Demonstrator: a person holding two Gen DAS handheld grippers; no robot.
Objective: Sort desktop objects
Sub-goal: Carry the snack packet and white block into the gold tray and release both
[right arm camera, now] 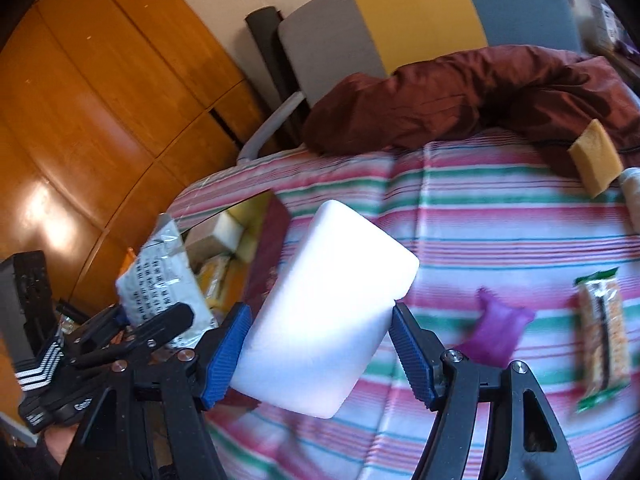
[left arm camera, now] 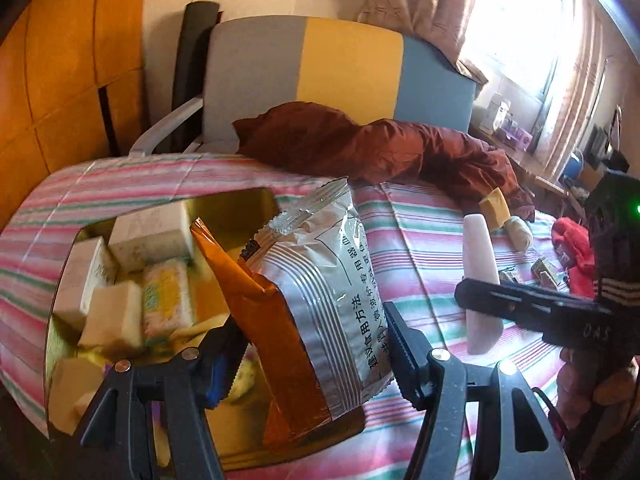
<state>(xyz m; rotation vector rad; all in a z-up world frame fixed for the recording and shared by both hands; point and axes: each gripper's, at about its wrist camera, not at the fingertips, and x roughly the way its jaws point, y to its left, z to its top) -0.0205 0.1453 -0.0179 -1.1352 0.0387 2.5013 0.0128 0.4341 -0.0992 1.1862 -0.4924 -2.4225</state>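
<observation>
My left gripper (left arm camera: 314, 350) is shut on a silver and orange snack bag (left arm camera: 308, 280) and holds it over the open box (left arm camera: 64, 276), which holds several sponges and packets. My right gripper (right arm camera: 318, 354) is shut on a white foam block (right arm camera: 324, 312) above the striped cloth, just right of the box (right arm camera: 268, 240). The block (left arm camera: 482, 280) and the right gripper's finger (left arm camera: 532, 304) also show in the left wrist view. The snack bag (right arm camera: 160, 280) shows at the left of the right wrist view.
On the striped cloth (right arm camera: 480, 208) lie a yellow sponge (right arm camera: 596, 158), a purple wrapper (right arm camera: 498, 330), a green-ended snack bar (right arm camera: 602, 336) and a pale roll (left arm camera: 520, 232). A dark red jacket (left arm camera: 380, 144) lies at the far edge before a chair (left arm camera: 340, 68). A red cloth (left arm camera: 572, 252) lies at the right.
</observation>
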